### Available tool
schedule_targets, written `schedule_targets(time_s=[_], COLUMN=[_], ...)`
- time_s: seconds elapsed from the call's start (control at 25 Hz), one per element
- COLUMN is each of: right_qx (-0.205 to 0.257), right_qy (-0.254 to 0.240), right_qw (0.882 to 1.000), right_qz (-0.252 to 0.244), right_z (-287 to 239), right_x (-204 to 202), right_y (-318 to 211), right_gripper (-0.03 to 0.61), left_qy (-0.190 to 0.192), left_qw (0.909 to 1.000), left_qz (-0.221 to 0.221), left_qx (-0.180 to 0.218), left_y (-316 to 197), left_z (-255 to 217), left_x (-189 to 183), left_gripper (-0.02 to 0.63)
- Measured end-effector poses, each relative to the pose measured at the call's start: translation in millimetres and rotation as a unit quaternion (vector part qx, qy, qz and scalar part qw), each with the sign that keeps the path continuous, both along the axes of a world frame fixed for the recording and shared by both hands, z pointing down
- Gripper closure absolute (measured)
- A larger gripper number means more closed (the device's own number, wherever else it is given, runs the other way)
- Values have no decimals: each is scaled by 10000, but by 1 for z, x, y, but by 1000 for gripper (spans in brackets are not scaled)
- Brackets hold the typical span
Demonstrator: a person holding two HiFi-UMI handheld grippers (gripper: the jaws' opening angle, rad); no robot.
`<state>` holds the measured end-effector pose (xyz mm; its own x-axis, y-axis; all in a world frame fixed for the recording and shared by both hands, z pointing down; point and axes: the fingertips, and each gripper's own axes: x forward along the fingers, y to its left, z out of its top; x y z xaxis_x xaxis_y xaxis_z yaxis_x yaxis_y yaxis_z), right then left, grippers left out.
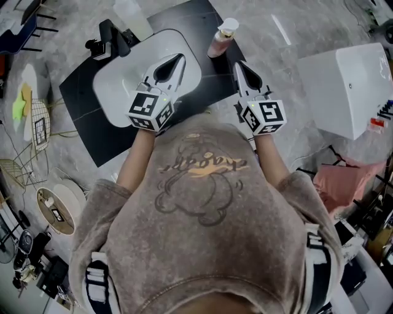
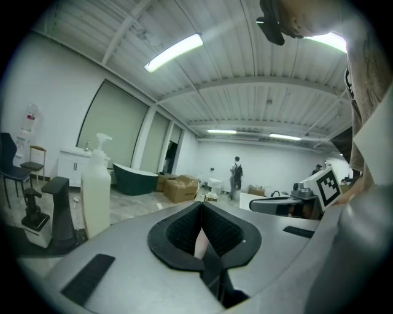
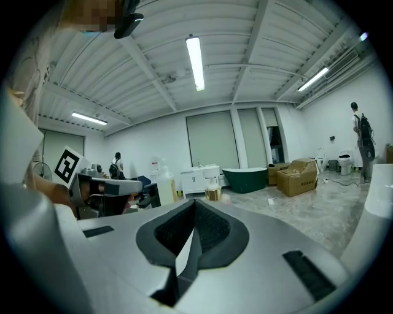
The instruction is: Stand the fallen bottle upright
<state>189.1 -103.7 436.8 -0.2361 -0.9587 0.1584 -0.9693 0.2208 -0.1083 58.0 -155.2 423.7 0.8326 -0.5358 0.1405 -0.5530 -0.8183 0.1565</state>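
A small bottle (image 1: 222, 38) with a white cap and a pinkish body stands upright near the far edge of the black tabletop (image 1: 83, 98). It also shows in the right gripper view as a small capped bottle (image 3: 213, 191) straight ahead. My right gripper (image 1: 241, 66) hangs just short of it, jaws shut with nothing between them (image 3: 195, 205). My left gripper (image 1: 176, 61) hovers over the white oval tray (image 1: 113, 92), also shut and empty (image 2: 201, 205). Both grippers point roughly level and away from the person.
A tall translucent pump bottle (image 1: 132, 18) and a black stand (image 1: 110, 38) sit at the table's far left. They appear again as pump bottle (image 2: 96, 187) and stand (image 2: 58, 208). A large white box (image 1: 350, 86) stands to the right. Floor clutter (image 1: 52, 208) lies at the left.
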Motion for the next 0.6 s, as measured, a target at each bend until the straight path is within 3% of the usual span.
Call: schedule_targets(time_s=[0.6], right_qx=[27], right_qy=[-134], right_qw=[9999], right_qz=[43], right_z=[-1], right_x=[-3], right_y=[2], right_gripper=[578], left_qy=[-9], left_qw=[9999], left_qz=[-104], left_qx=[-138], left_y=[3], left_z=[0], left_x=[-3], left_gripper=[595])
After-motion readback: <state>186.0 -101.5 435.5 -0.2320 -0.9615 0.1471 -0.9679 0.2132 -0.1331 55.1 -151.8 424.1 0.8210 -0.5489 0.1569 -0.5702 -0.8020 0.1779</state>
